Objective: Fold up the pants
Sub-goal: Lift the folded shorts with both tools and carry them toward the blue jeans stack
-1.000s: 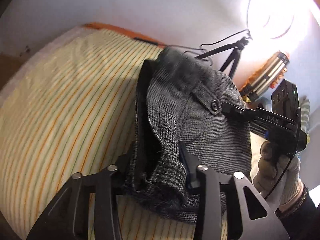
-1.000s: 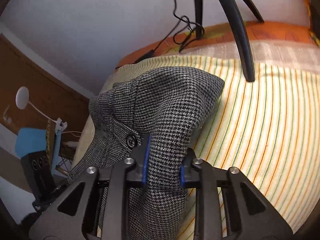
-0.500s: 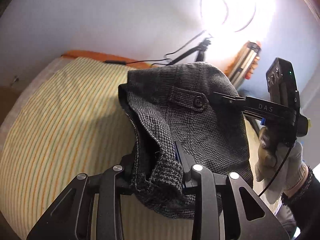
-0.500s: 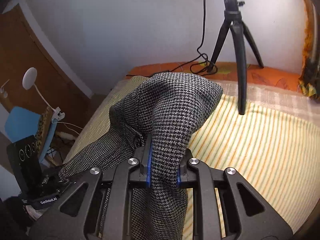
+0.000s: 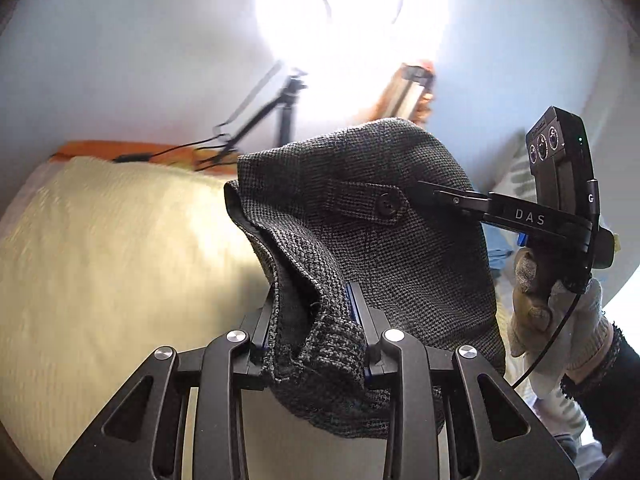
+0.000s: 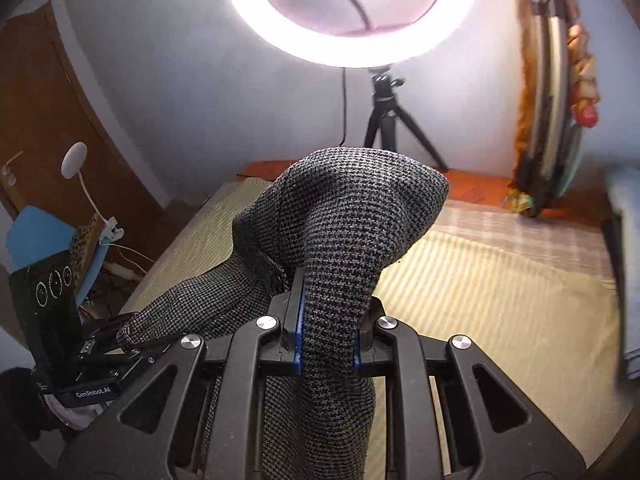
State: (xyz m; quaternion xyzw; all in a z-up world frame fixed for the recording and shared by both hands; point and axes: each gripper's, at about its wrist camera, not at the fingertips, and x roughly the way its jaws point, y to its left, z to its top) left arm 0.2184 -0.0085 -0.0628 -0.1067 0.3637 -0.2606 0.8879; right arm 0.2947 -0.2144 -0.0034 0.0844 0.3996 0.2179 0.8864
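Here we have one pair of pants, a dark grey houndstooth weave, bunched up and lifted above the bed with its yellow striped cover. In the left wrist view we see a buttoned tab with a single dark button on the cloth, and a thick rolled edge of fabric spilling out toward the camera. In the right wrist view the same pants rise in a rounded hump in front of the lens, with a length of cloth trailing down to the lower left.

We count two grippers, and both have cloth in them. The left gripper has its jaws drawn in to a narrow gap, pressing on the bunched edge of the pants. The right gripper is pinched tighter still, its blue-edged pads squeezing a fold of the fabric that hangs below it. Each points forward and down over the bed.

From the left wrist view we also see the right gripper from the side, reaching into the cloth by the button, held by a gloved hand with a dark sleeve behind it. At the lower left of the right wrist view, the left gripper's body shows at the end of the trailing cloth.

Behind the bed we count one ring light, lit, on one black tripod.
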